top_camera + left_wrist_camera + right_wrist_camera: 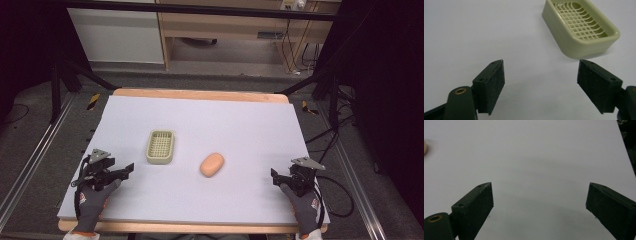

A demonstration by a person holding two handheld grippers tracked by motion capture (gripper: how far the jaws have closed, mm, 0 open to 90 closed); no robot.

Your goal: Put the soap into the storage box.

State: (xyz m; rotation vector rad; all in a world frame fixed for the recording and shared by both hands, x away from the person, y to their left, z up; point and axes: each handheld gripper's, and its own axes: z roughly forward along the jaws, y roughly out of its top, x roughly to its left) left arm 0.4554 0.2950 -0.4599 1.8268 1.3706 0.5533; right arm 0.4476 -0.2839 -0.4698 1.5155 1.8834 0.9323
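A pale green soap dish (160, 146) with a slotted grid floor sits left of centre on the white table cover, nothing in it. An orange oval soap bar (212, 164) lies to its right, apart from it. My left gripper (125, 172) rests near the front left, open, its jaws pointing toward the dish. From the left gripper view, the dish (574, 46) stands just beyond the open left gripper (541, 62), up and to the right. My right gripper (275, 178) sits at the front right, open and holding nothing. In the right gripper view the right gripper (539, 185) faces bare cover, with a sliver of the soap (424, 147) at the left edge.
The white cover (200, 120) lies on a wooden table whose edge shows at back and front. Black frame posts stand at both back corners. Cables trail on the floor to the right. Gloved hands hold both grippers at the table's front edge.
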